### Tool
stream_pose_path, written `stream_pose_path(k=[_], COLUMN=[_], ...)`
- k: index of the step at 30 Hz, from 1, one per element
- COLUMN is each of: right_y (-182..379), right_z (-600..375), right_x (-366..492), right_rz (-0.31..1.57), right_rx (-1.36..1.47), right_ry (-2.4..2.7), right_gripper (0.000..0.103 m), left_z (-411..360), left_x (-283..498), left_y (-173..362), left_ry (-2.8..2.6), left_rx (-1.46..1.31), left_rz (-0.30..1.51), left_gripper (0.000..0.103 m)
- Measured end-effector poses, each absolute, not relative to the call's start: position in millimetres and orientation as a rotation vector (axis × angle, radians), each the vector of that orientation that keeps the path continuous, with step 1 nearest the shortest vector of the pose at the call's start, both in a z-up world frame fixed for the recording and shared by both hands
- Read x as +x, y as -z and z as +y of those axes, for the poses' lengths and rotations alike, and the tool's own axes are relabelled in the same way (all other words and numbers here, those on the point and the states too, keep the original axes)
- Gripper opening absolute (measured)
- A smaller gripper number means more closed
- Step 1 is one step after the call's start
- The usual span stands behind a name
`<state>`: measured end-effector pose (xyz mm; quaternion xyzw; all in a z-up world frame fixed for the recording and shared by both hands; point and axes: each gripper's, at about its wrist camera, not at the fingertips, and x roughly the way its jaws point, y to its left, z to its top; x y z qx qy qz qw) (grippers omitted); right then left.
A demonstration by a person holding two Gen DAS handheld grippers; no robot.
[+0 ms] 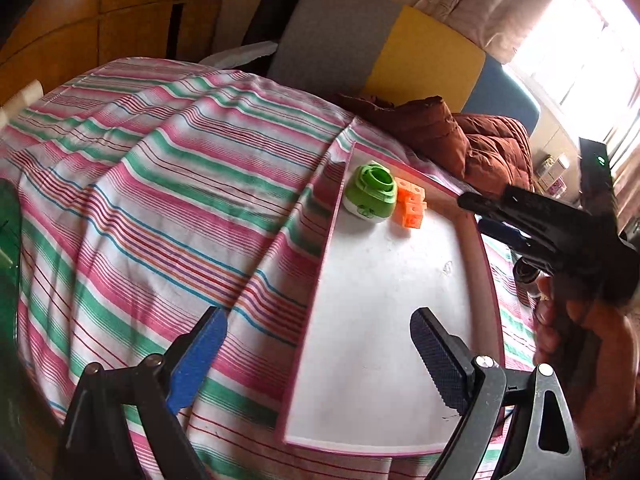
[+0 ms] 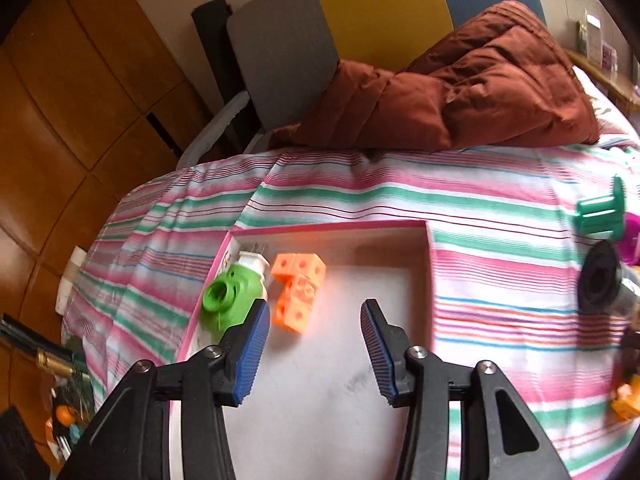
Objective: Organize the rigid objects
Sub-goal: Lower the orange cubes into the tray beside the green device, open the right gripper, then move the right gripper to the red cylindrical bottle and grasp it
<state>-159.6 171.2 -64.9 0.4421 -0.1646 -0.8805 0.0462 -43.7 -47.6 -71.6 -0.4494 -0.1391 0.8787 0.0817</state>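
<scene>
Striped cloth (image 2: 500, 208); orange block cluster (image 2: 297, 292) long axis front-back in tray (image 2: 427, 248).

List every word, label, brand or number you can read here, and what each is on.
None can be read.
Small mark on the green and white plastic plug-in device: too small.
Print on the white tray's pink-edged wall: blurred.

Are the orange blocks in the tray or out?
In. The orange blocks sit on the tray's white floor, beside the green thing.
</scene>
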Motion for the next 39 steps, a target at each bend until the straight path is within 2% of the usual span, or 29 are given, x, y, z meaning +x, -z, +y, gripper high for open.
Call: stream_pose_path(k=[12,21,27,32,39], right_y=[51,69,78,86,110], right_z=[214,279,352,399,422], right_x=[-76,-12,21,32,19], right_rz=[-0.401,-0.342,-0.532,-0.619,-0.753], right_rx=[1.308,1.359,1.335,1.312,1.290], right_ry=[2.785,2.907,3.026,3.063,2.957], right_gripper=[0.048,0.048,0.048,0.048,0.048], left_z=[-6,36,62,90,119], left_x=[-29,-11,-2,3,12], left_y=[63,54,50,45,43], left_ry=[-2.508,-2.442,-2.391,-2.360,-2.322], left_rx=[-1.295,-1.228,-1.227,-1.223,-1.233], left_rz=[-0.370,-0.276,-0.235,-0.165,-0.084], left_gripper=[0.094,0.096,0.098,0.101,0.101])
